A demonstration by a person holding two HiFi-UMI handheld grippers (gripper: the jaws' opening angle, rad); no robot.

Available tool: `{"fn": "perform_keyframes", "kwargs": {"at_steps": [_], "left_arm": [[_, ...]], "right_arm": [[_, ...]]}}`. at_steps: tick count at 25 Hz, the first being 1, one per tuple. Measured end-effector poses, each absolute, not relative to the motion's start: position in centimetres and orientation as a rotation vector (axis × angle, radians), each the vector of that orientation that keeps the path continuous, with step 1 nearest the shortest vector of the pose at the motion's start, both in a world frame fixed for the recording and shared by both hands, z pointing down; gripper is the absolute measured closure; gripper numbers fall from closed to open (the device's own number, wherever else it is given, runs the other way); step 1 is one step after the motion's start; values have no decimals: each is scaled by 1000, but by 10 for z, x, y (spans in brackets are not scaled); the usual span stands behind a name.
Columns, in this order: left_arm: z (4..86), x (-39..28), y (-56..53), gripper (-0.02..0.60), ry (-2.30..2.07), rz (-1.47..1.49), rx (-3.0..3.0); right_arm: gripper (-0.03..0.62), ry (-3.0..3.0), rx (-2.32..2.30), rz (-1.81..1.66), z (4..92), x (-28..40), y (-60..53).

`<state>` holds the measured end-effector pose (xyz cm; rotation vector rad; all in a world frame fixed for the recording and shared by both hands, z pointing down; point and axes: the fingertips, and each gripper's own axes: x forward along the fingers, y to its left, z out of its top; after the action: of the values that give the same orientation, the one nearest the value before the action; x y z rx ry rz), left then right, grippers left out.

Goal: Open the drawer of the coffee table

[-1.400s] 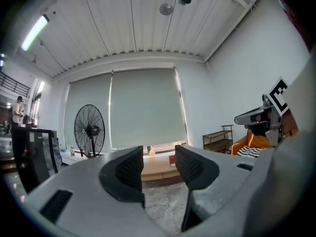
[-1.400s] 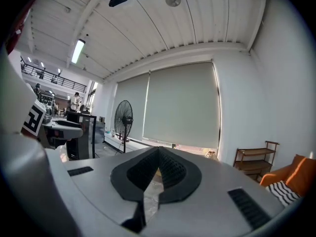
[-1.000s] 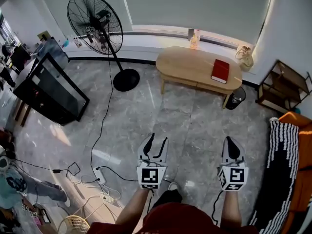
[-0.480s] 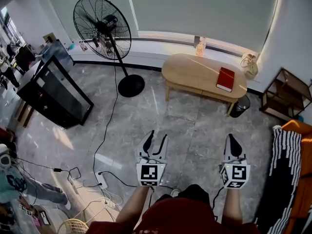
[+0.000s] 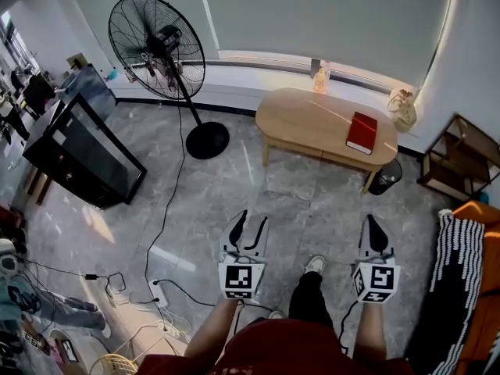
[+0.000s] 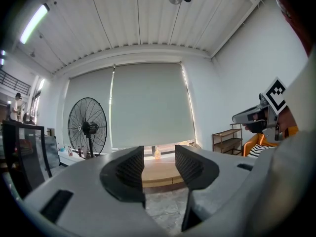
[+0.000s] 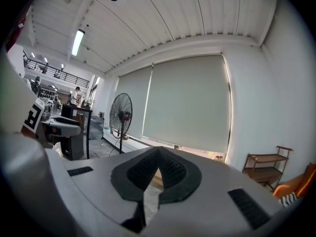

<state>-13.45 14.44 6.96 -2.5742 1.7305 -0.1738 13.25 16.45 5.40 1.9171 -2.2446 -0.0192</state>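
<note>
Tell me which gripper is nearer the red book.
Right. The right gripper is almost straight in line with the book. The left gripper is off to the book's left and farther away. Neither is at the table.

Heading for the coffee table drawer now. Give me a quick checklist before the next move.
1. Left gripper open and empty: ok.
2. Right gripper ready to grasp: not ok, its jaws stand together with nothing between them.
3. Coffee table within reach: not ok, it stands well ahead of both grippers.
4. Floor between the person and the table free: ok. The cable and the fan lie off to the left.
5. Drawer handle located: cannot tell; no handle can be made out on the table's front from here.
</note>
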Motion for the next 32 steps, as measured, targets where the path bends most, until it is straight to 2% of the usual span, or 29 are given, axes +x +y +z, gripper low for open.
{"fn": "perform_keyframes", "kwargs": {"at_steps": [7, 20, 25, 32], "left_arm": [[66, -79, 62, 387, 1710, -210, -2569], [54, 30, -87, 387, 1676, -254, -2553], [50, 54, -122, 387, 1668, -239, -2558], [56, 54, -157, 387, 1619, -235, -2586]], "right_arm": [[599, -2209, 1845, -96, 60, 173, 88], [599, -2216, 1968, 40, 64, 296, -61], [599, -2230, 1965, 60, 67, 315, -101], [599, -2215, 1991, 79, 73, 310, -131]]}}
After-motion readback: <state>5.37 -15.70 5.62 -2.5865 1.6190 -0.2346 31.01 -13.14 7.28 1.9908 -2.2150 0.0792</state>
